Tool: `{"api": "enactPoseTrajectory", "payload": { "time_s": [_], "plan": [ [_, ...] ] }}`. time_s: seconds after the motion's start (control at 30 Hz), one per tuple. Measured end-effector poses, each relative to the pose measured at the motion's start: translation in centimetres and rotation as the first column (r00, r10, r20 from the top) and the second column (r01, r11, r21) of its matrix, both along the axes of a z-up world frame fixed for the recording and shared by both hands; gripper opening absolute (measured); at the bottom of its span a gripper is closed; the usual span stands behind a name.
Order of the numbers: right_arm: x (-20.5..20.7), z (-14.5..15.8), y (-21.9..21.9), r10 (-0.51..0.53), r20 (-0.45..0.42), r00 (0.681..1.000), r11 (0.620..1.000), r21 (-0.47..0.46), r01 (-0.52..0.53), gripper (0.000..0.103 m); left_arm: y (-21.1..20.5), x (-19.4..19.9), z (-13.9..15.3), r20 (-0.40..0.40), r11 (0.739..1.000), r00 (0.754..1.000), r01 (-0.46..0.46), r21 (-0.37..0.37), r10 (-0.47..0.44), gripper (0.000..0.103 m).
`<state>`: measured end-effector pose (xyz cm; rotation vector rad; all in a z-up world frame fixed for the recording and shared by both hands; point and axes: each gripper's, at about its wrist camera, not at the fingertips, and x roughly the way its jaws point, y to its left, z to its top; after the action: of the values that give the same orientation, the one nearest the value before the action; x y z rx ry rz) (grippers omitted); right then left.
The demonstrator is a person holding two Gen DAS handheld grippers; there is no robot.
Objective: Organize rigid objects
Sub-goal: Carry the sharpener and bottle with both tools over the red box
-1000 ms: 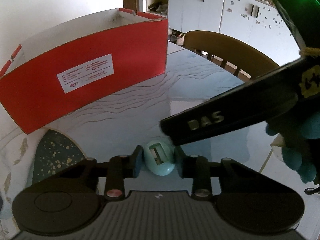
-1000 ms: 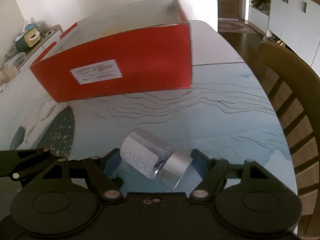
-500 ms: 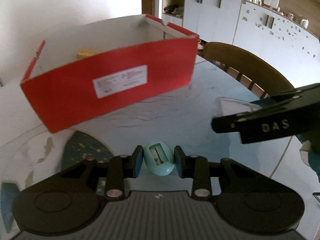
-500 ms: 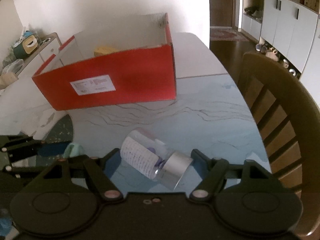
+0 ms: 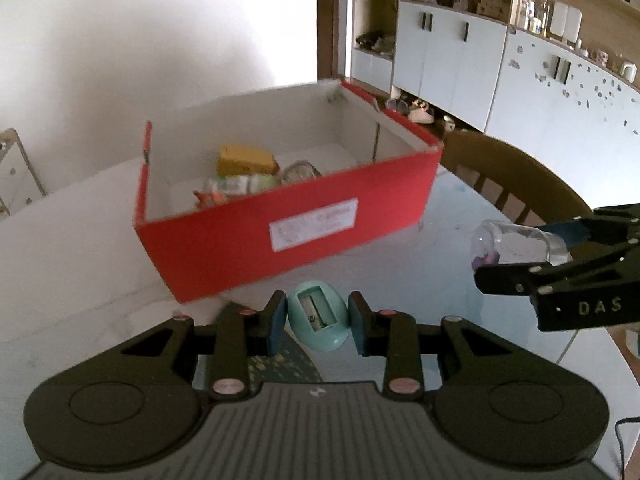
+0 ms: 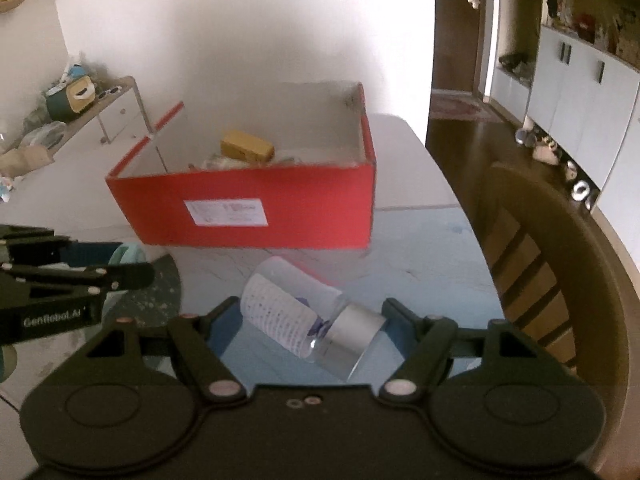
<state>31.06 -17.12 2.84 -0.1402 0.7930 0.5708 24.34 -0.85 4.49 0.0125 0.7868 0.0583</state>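
In the left wrist view my left gripper [image 5: 318,314] is shut on a teal egg-shaped pencil sharpener [image 5: 316,320], held in the air before the open red box [image 5: 248,248]. In the right wrist view my right gripper [image 6: 311,310] is shut on a clear bottle [image 6: 280,310] with a silver cap [image 6: 354,334], which lies slanted between the fingers. The red box [image 6: 320,212] stands just beyond, with a yellow block [image 6: 246,148] and other small items inside. Each gripper shows in the other's view: the right gripper [image 5: 560,268] with the bottle [image 5: 516,244], the left gripper [image 6: 92,276] with the sharpener [image 6: 128,254].
The table [image 5: 420,272] has a pale blue glass top with a dark speckled mat [image 6: 160,292] near the left gripper. A wooden chair [image 6: 560,248] stands at the table's right edge. White cabinets [image 5: 500,72] line the far wall, and a cluttered shelf [image 6: 72,112] is at left.
Both grippers have risen with their objects still held, so the box's inside now shows. In the left wrist view the right gripper has drifted off to the right.
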Motion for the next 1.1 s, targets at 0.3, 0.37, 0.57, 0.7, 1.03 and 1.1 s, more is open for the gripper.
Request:
{"api": "enactPoseTrajectory", "payload": {
  "time_s": [0.3, 0.37, 0.57, 0.7, 1.03, 1.1],
  "plan": [
    [0.4, 3.4, 1.3, 0.019, 0.077, 0.997, 1.0, 0.008, -0.019, 0.076, 0.9, 0.8, 3.8, 0.067, 0.999, 0.998, -0.003, 0.051, -0.001, 0.033],
    [0.7, 4.0, 1.7, 0.025, 0.085, 0.996, 1.0, 0.011, -0.026, 0.076, 1.2, 1.2, 4.3, 0.069, 0.999, 0.998, -0.001, 0.041, -0.002, 0.033],
    [1.6, 5.6, 3.2, 0.042, 0.116, 0.992, 0.999, 0.012, -0.043, 0.076, 2.5, 2.8, 5.4, 0.088, 0.999, 0.996, -0.017, 0.046, 0.013, 0.033],
    [2.5, 6.1, 4.5, 0.044, 0.146, 0.988, 0.999, -0.002, -0.044, 0.076, 3.6, 4.3, 5.4, 0.091, 0.997, 0.995, -0.043, 0.062, 0.037, 0.033],
    [6.7, 4.5, 8.4, 0.025, 0.159, 0.987, 1.0, -0.017, -0.022, 0.076, 7.0, 9.5, 3.0, 0.064, 0.994, 0.993, -0.099, 0.044, 0.096, 0.033],
    [7.5, 3.8, 9.3, 0.024, 0.173, 0.985, 0.999, -0.04, -0.017, 0.076, 7.3, 10.5, 2.5, 0.055, 0.994, 0.993, -0.103, 0.046, 0.1, 0.033]
  ]
}}
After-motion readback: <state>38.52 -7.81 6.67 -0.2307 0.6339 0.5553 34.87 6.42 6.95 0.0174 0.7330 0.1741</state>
